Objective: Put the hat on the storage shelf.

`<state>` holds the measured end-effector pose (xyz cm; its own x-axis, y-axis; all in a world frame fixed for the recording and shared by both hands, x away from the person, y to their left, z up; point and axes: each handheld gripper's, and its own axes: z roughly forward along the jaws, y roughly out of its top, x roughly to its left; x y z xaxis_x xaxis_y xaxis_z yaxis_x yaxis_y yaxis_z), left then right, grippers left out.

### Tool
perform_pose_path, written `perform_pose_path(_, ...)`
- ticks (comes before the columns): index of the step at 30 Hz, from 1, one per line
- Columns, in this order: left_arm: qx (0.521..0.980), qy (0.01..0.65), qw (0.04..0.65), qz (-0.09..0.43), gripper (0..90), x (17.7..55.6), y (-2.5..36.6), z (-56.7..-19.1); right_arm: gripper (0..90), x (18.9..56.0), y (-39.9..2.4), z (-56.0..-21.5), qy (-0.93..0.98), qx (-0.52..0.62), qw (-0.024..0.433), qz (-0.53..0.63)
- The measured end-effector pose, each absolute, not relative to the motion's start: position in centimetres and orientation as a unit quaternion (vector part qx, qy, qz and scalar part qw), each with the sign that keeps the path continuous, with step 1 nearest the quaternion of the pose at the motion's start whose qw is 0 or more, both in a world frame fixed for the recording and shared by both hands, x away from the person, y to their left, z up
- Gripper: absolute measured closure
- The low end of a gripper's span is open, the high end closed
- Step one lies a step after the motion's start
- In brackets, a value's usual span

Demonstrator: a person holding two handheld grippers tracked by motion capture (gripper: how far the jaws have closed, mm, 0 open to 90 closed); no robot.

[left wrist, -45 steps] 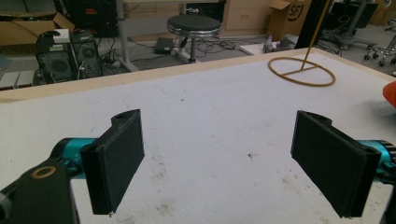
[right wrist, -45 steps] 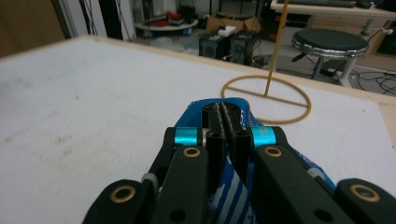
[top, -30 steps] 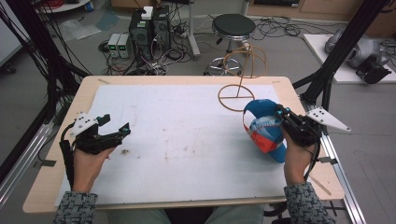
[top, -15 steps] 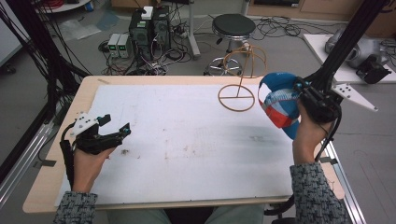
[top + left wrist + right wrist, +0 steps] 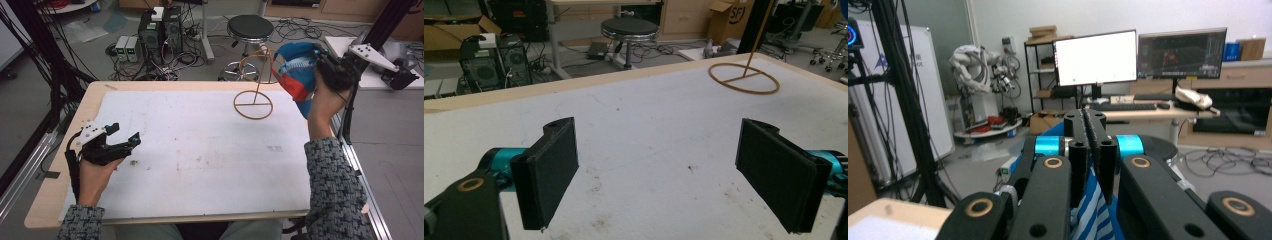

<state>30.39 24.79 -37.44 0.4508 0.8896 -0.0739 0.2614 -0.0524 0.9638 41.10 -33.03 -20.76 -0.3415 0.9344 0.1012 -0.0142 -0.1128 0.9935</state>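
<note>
Cloth [image 5: 295, 75], blue with white stripes and a red band, hangs bunched in the right claw [image 5: 320, 59], which is lifted above the table's far right corner. In the right gripper view the two black jaws stand pressed together, with a fold of the blue-and-white striped cloth [image 5: 1093, 212] pinched between them and spilling out below. That view looks level across the room (two monitors on a desk, a whiteboard at the left).

The left claw [image 5: 125, 135] sits low over the near left part of the table [image 5: 60, 175], held in the person's left hand [image 5: 95, 172]. Its jaws are spread wide and hold nothing; in the left gripper view the two flat black pads [image 5: 551, 175] stand well apart, with bare white table cover between them.

A thin wire stand [image 5: 254, 102] rests on the far part of the white cover [image 5: 200, 150], toward the right: a flat ring base with a slim upright stem that curves into a hook at the top. The held cloth is just to the right of the stand's upper part in the high view; whether they touch cannot be told. In the left gripper view the ring base [image 5: 744, 80] lies near the far right edge of the table, well away from the open jaws.

Beyond the table, a round black stool [image 5: 250, 27] stands on the floor among cables and computer towers [image 5: 160, 30].
</note>
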Motion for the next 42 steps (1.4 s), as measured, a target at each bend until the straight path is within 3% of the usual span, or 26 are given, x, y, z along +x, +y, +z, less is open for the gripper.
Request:
perform_pose_path(17, 0.661, 0.437, 0.535, 0.293, 17.5, 30.5, 25.1, -37.6, 88.6, 47.1, -30.4, -19.4, 0.554, 0.443, 0.380, 0.594)
perform_pose_path(42, 0.665, 0.435, 0.533, 0.289, 17.5, 30.5, 25.0, -37.7, 88.3, 50.9, -25.3, -21.4, 0.633, 0.429, 0.360, 0.534)
